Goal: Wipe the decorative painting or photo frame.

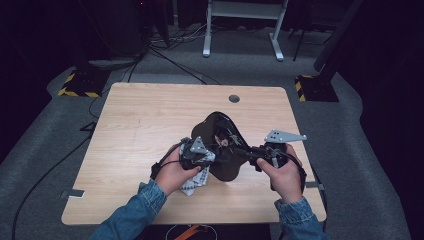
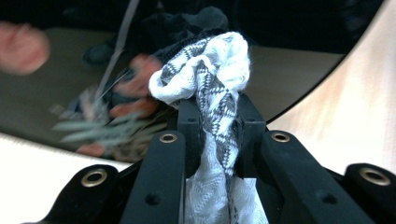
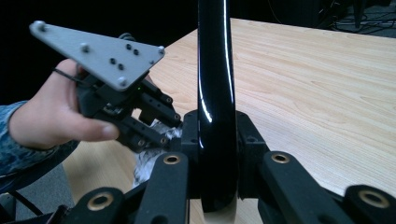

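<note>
High view: black glossy plate [image 1: 222,145] held upright near the table's [image 1: 150,115] near-middle edge, right gripper [image 1: 257,155] clamped on its rim, left gripper [image 1: 202,155] pressing a patterned cloth [image 1: 192,186] on its face.

Left gripper view: jaws closed on the cloth [image 2: 210,79], wiping seemingly underway, not finished.

Right gripper view: plate [image 3: 215,93] pinched edge-on; nothing blocking.

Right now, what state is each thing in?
Left tongs: shut on the patterned cloth, pressed to the plate.
Right tongs: shut on the black plate's rim.
Black plate: held on edge above the table.
</note>
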Action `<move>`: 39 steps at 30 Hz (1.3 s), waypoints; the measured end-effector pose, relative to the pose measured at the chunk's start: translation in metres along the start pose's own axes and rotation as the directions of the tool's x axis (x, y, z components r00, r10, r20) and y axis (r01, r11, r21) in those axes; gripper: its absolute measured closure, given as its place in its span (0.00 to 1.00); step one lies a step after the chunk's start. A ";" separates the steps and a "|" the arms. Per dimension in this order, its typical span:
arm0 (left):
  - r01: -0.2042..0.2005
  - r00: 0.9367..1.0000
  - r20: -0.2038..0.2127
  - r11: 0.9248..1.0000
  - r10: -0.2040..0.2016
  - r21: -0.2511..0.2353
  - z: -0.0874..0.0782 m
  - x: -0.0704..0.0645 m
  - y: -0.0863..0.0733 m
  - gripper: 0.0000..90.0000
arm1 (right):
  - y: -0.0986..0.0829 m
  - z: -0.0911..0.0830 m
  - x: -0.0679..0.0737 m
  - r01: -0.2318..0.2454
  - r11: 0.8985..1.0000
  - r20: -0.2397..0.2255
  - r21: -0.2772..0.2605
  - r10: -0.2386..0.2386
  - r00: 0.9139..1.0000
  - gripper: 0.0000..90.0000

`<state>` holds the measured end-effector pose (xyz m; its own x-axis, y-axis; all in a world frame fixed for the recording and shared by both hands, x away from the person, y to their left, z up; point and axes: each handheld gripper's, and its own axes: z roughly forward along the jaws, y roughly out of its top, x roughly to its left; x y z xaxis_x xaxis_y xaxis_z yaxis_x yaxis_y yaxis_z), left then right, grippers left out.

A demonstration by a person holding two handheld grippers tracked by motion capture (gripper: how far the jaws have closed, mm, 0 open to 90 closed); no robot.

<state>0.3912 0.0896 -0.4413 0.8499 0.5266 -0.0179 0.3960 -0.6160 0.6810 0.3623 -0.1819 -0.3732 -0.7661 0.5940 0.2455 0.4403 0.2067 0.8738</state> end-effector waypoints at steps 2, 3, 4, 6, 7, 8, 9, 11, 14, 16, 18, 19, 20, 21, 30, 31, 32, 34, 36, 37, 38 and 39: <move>0.018 1.000 -0.007 1.000 -0.018 0.004 0.000 0.007 -0.003 0.86 | 0.000 0.000 0.000 0.000 1.000 -0.003 0.001 0.000 1.000 0.87; 0.024 1.000 -0.010 1.000 -0.024 0.003 0.000 0.009 -0.004 0.86 | 0.000 0.000 0.000 -0.001 1.000 -0.004 0.001 0.001 1.000 0.87; 0.027 0.999 -0.019 1.000 -0.027 0.005 0.000 0.012 -0.005 0.86 | 0.000 0.000 0.000 0.001 1.000 -0.005 0.001 -0.001 1.000 0.87; 0.039 0.999 -0.030 0.999 -0.039 0.006 -0.001 0.018 -0.006 0.86 | 0.000 0.000 0.000 0.002 1.000 -0.004 0.002 -0.002 1.000 0.86; 0.041 0.999 -0.031 0.999 -0.041 0.009 -0.001 0.019 -0.006 0.86 | 0.000 0.000 0.000 0.001 1.000 -0.004 0.002 -0.001 1.000 0.86; 0.043 0.998 -0.040 0.999 -0.042 0.005 -0.001 0.021 -0.007 0.86 | 0.000 0.000 0.000 0.002 1.000 -0.003 0.003 -0.002 1.000 0.86; 0.041 0.998 -0.042 0.999 -0.040 0.008 -0.001 0.025 -0.008 0.86 | 0.000 0.000 0.000 0.003 1.000 -0.003 0.002 -0.003 1.000 0.86; 0.052 0.997 -0.057 0.999 -0.051 0.009 -0.002 0.032 -0.010 0.86 | 0.000 0.001 0.001 0.002 1.000 -0.002 0.000 -0.002 1.000 0.86; 0.067 0.996 -0.066 0.998 -0.066 0.005 -0.003 0.039 -0.011 0.86 | 0.000 0.001 0.001 0.003 1.000 0.000 -0.002 -0.003 1.000 0.86; 0.082 0.995 -0.065 0.997 -0.082 0.001 -0.004 0.040 -0.011 0.86 | 0.000 0.001 0.001 0.005 1.000 0.002 -0.003 -0.005 1.000 0.86; 0.078 0.994 -0.071 0.997 -0.078 -0.007 -0.004 0.037 -0.011 0.86 | 0.000 0.001 0.001 0.007 1.000 0.005 -0.003 -0.007 1.000 0.86; 0.076 0.995 -0.063 0.997 -0.077 -0.009 -0.003 0.034 -0.011 0.86 | 0.000 0.001 0.001 0.006 1.000 0.005 -0.004 -0.006 1.000 0.86; 0.074 0.996 -0.054 0.997 -0.074 -0.014 -0.003 0.031 -0.010 0.86 | 0.000 0.001 0.001 0.006 1.000 0.004 -0.004 -0.006 1.000 0.86; 0.068 0.997 -0.044 0.998 -0.069 -0.012 -0.002 0.027 -0.010 0.86 | 0.000 0.001 0.001 0.004 1.000 0.005 -0.005 -0.004 1.000 0.86; -0.015 1.000 0.013 1.000 0.015 -0.006 0.007 -0.007 -0.001 0.86 | 0.000 0.001 0.001 -0.001 1.000 0.006 -0.006 0.001 1.000 0.86; -0.019 1.000 0.020 1.000 0.019 -0.006 0.007 -0.010 -0.001 0.86 | 0.000 0.001 0.001 -0.004 1.000 0.005 -0.006 0.004 1.000 0.86; -0.025 0.999 0.019 1.000 0.025 -0.007 0.008 -0.011 0.000 0.85 | 0.000 0.001 0.001 -0.005 1.000 0.005 -0.007 0.005 1.000 0.86; -0.042 0.999 0.018 0.999 0.042 -0.003 0.009 -0.015 0.001 0.85 | 0.000 0.001 0.000 -0.008 1.000 0.006 -0.008 0.008 1.000 0.86; -0.042 0.999 0.019 0.999 0.042 0.001 0.009 -0.015 0.002 0.85 | 0.000 0.001 0.000 -0.008 1.000 0.009 -0.008 0.008 1.000 0.87; -0.034 0.999 0.025 0.999 0.034 -0.002 0.009 -0.014 0.002 0.85 | -0.001 0.001 0.000 -0.008 1.000 0.009 -0.009 0.008 1.000 0.87; -0.032 0.999 0.025 0.999 0.032 0.001 0.008 -0.013 0.001 0.86 | -0.001 0.001 0.000 -0.008 1.000 0.010 -0.010 0.008 1.000 0.87; -0.027 1.000 0.017 1.000 0.027 0.005 0.008 -0.010 0.000 0.86 | -0.001 0.001 0.000 -0.009 1.000 0.010 -0.011 0.009 1.000 0.87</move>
<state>0.3858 0.0798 -0.4466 0.8659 0.5000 -0.0120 0.3747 -0.6326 0.6778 0.3624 -0.1813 -0.3741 -0.7574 0.6034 0.2493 0.4419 0.1926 0.8761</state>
